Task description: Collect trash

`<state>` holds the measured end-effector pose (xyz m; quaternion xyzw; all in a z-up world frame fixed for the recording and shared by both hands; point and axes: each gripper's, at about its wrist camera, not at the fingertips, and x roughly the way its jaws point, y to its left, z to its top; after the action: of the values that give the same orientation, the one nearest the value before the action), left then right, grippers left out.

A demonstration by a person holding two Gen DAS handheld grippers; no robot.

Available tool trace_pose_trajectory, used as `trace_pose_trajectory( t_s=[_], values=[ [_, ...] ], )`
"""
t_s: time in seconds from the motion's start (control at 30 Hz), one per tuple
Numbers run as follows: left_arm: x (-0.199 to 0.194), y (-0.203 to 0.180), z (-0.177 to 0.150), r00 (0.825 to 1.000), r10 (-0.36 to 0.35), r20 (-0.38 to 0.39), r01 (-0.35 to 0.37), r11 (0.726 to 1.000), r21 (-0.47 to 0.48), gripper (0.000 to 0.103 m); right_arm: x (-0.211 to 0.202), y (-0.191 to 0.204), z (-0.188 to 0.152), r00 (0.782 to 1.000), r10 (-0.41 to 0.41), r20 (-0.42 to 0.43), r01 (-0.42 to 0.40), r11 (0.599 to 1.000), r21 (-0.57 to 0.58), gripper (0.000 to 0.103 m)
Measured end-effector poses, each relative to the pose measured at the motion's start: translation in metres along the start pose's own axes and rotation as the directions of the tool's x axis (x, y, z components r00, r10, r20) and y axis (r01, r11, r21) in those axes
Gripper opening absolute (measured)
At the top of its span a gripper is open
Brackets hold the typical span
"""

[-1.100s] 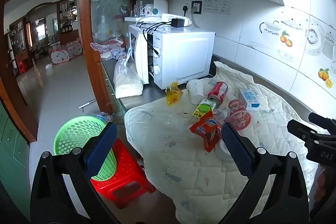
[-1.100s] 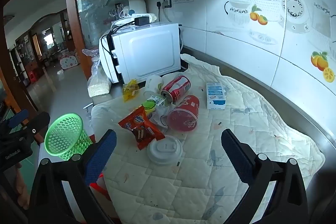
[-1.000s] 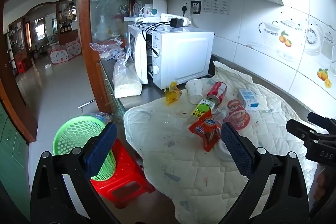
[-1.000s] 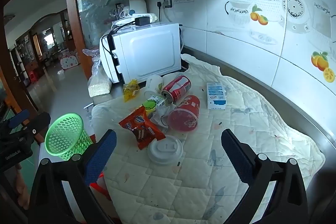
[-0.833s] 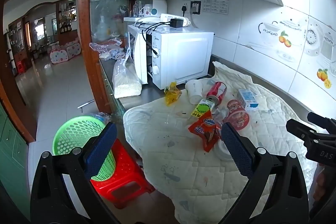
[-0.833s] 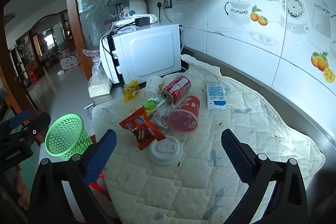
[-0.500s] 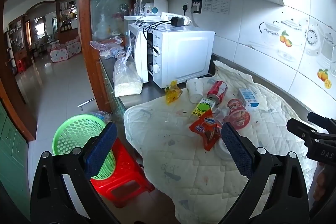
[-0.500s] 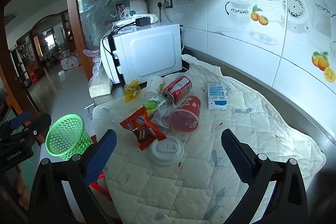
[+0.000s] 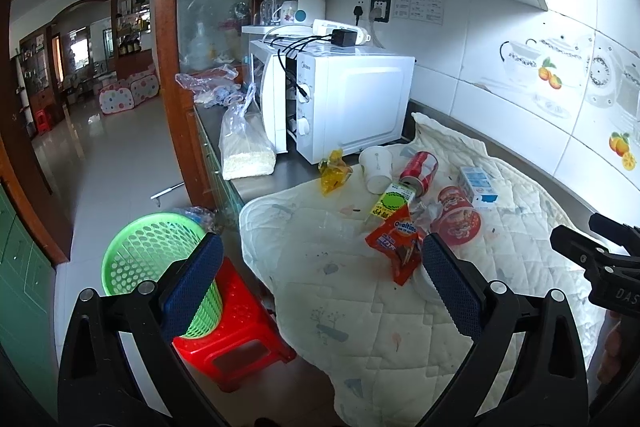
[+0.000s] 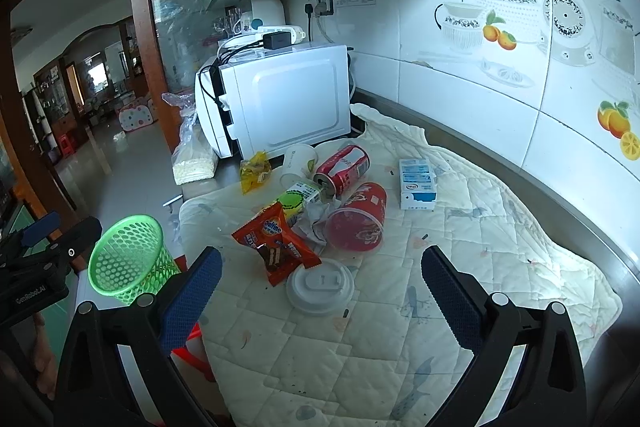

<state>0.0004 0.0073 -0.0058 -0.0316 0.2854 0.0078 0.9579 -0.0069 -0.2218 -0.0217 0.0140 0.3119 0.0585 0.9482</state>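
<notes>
1. The right gripper hangs over the near part of the counter with its blue-padded fingers spread wide and nothing between them. The left gripper is just as wide and just as empty, held out past the counter's end above the floor.

2. Directly ahead of the right gripper lies a flat white plastic cup lid, the nearest piece of rubbish, on the quilted cream cloth that covers the counter.

3. Touching the lid's far edge is an orange Ovaltine snack wrapper, crumpled. Behind it sit a wad of clear crinkled film and a red paper noodle cup tipped on its side, mouth towards us.

4. Further back: a red cola can lying down, a small green-and-yellow drink carton, a white paper cup on its side and a crumpled yellow wrapper. A blue-and-white milk carton lies apart to the right.

5. The green plastic mesh basket stands on a red plastic stool beside the counter's end, close under the left gripper. I see nothing inside it, though its bottom is hidden.

6. By my reckoning the job has barely begun: every piece still lies on the cloth, and nothing is gripped. All of it is left to carry over.

7. Behind the pile stands a white microwave oven.
</notes>
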Motion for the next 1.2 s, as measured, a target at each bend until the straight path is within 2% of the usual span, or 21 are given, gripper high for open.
trace_pose_trajectory(
  t_s=[1.2],
  values=[
    [0.0058, -0.0020, 0.0003, 1.000, -0.002, -0.010, 0.002, 1.000, -0.013, 0.098, 0.0089, 0.0025, -0.0054, 1.000, 0.012, -0.008, -0.012, 1.000, 0.001, 0.097]
  ],
)
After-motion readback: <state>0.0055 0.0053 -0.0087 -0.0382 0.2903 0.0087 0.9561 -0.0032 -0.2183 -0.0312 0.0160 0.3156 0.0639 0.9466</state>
